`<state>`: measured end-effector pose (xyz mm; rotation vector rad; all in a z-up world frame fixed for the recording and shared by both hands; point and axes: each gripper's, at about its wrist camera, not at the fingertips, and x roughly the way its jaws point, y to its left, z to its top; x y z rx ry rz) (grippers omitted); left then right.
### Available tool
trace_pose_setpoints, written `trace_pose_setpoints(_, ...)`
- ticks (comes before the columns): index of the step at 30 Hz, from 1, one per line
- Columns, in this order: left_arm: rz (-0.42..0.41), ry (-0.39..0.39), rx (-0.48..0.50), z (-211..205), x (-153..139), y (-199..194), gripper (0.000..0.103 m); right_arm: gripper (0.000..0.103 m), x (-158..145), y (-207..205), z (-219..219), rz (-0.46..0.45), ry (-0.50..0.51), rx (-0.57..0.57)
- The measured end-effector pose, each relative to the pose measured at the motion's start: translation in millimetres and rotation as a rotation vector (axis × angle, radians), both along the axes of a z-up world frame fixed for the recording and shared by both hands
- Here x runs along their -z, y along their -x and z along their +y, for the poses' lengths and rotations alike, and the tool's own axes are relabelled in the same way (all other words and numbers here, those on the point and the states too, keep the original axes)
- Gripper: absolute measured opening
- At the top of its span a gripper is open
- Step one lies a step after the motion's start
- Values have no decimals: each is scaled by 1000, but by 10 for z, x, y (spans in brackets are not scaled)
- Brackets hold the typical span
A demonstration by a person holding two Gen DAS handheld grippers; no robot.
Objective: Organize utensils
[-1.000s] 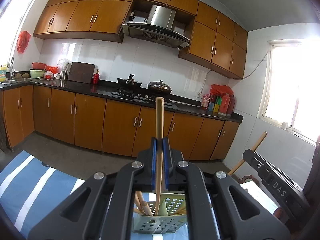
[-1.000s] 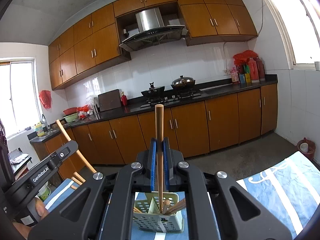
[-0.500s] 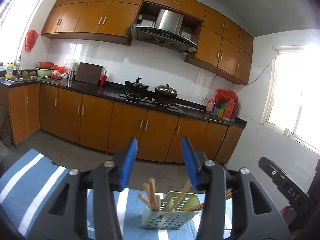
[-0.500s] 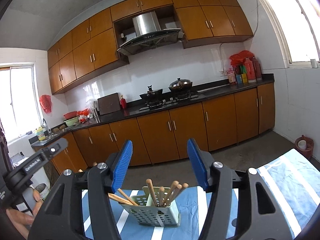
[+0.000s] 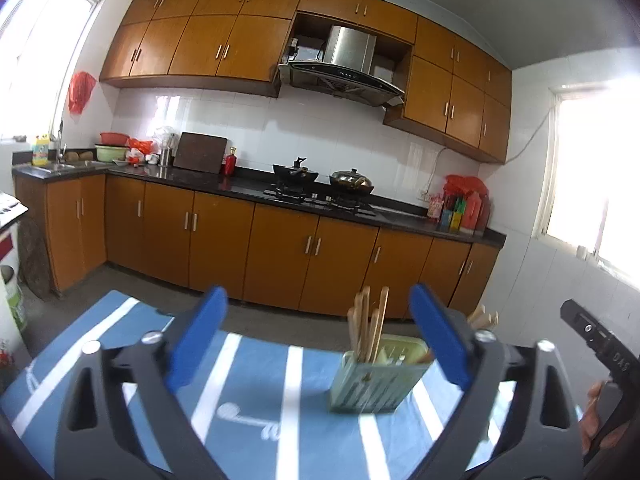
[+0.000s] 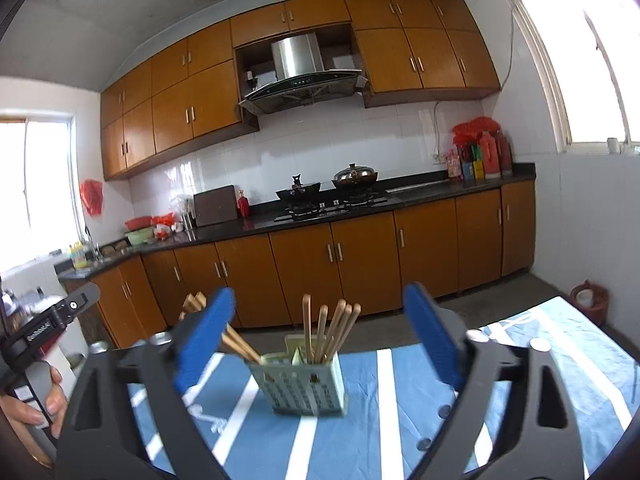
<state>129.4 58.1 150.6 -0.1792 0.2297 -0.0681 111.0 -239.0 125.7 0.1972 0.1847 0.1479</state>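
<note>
A pale green perforated utensil holder [image 5: 376,378] [image 6: 302,382] stands on a blue cloth with white stripes [image 5: 256,392] [image 6: 400,400]. Several wooden chopsticks [image 5: 366,326] [image 6: 332,330] stand in it, some leaning to one side. My left gripper [image 5: 316,336] is wide open and empty, back from the holder, which sits right of its centre. My right gripper [image 6: 318,336] is wide open and empty, with the holder between its blue fingertips [image 6: 204,340] further ahead. The left gripper's body [image 6: 44,324] shows at the left of the right wrist view.
Beyond the table's far edge is bare floor, then a run of wooden kitchen cabinets [image 5: 280,256] with a black counter and stove [image 6: 328,204]. A red-rimmed bin [image 6: 588,300] stands on the floor at the right.
Both grippers were shut on upright chopsticks a second ago. They opened, the chopsticks dropped into the holder, and both grippers have opened wider and pulled back.
</note>
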Motion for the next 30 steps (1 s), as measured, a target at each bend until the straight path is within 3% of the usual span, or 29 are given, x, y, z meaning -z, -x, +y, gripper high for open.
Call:
trace_pose_setpoints(11,9,-196,-73,-156,606,805,99,101,512,607,411,21,200,67)
trace_pose_setpoints(18,63,-192,-106,-162,1002,1040,99,101,926,903,521,24,258,95)
trace_pose_setpoints(30,105,-240,-102,-275,1432,1242,99,101,1397,1044,556,127,254,79)
